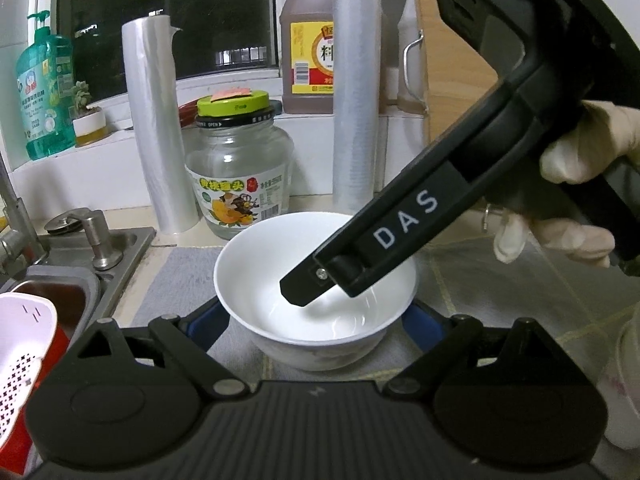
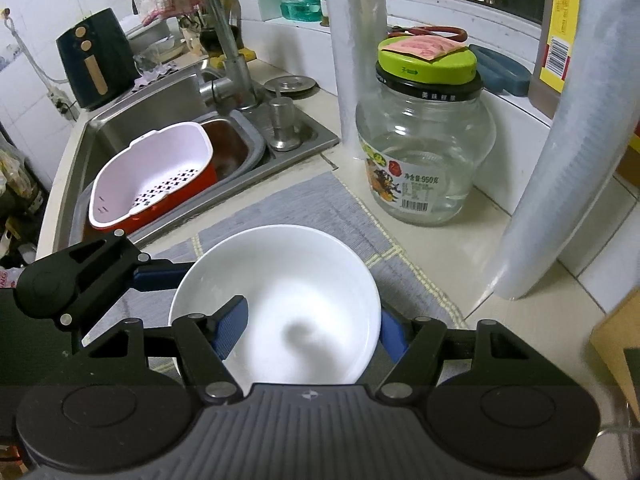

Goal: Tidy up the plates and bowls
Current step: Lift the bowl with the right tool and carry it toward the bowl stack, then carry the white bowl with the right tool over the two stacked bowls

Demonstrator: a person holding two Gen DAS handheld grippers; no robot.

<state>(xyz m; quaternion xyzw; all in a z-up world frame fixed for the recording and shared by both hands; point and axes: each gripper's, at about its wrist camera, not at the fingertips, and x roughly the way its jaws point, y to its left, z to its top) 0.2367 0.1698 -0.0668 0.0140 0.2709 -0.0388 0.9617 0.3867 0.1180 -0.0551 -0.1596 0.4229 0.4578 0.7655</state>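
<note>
The white bowl [image 1: 316, 280] hides both blue pads of the left gripper [image 1: 316, 322] behind its sides. Left of that gripper, the strainer basket [image 1: 20, 344] is cut off by the edge. The jar [image 2: 424, 152] label's small print is unreadable.

White bowl [image 1: 280, 308] [image 2: 288, 292] was upright and empty, glossy inside, sitting over the grey mat [image 2: 304, 204] on the tabletop, near the sink edge and in front of the glass jar.

Home kitchen, steel sink [image 2: 132, 120], tap [image 2: 218, 20]
</note>
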